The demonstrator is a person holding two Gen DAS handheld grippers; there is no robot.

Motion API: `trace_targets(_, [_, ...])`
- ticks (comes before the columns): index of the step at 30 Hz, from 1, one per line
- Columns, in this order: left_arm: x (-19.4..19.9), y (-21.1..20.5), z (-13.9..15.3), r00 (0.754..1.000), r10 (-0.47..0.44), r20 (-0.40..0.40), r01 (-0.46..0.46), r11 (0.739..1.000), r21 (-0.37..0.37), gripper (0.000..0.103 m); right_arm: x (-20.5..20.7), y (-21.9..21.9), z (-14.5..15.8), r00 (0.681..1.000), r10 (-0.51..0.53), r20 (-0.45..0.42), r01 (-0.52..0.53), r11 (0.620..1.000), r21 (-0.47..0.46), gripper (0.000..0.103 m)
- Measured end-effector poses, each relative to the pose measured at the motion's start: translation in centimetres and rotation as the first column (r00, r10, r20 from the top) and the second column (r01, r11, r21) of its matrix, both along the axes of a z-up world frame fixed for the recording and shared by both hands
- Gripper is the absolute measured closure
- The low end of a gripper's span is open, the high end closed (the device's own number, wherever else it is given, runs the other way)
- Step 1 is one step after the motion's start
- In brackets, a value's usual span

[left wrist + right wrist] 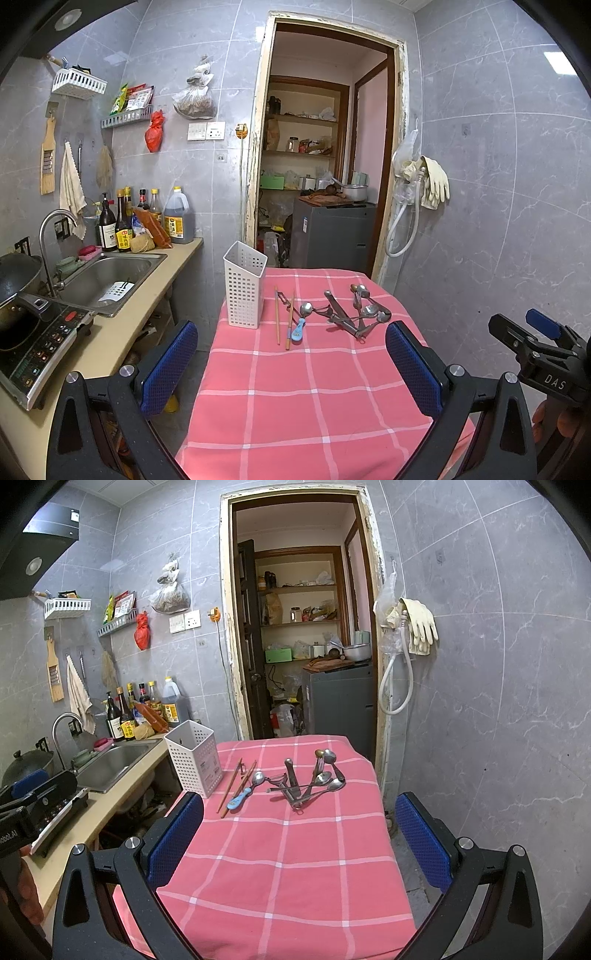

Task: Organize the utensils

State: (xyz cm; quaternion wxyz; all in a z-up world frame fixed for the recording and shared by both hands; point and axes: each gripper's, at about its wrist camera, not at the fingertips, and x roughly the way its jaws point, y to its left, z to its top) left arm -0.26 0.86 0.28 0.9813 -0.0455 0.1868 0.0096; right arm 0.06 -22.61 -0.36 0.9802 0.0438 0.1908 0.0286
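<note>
Blue-padded black fingers of the left gripper (291,363) stand wide apart with nothing between them, hovering over the near part of the pink checked tablecloth (314,406). Likewise released and empty, the right gripper (301,836) hangs over the same cloth, its fingers spread past both sides of the table.

All the utensils lie well ahead of both sets of fingers, at the far end of the table. Two wooden chopsticks (277,317) lie side by side, roughly pointing away from the cameras. Just right of them rests one steel spoon with a light blue plastic handle (298,328). Further right sits a tangled heap of bare steel utensils (356,308): about five spoons, a peeler and a flat steel tool, overlapping so an exact count cannot be told.

One white perforated plastic utensil holder (243,286) stands upright at the table's far left corner, just beside the chopsticks, apparently empty.

Left of the table runs a beige counter with a steel sink (107,275), a row of dark sauce bottles (125,221) and an induction cooker (40,339). Behind the table is an open doorway (317,147).
</note>
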Motion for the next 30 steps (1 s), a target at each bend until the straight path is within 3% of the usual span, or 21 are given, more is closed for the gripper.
trace_targets(30, [-0.07,-0.2,0.02,1.0,0.002,0.001,-0.002,1.0,0.001,0.001,-0.07,0.05,0.1,1.0,0.001,0.001,-0.001,1.0,-0.003,0.001])
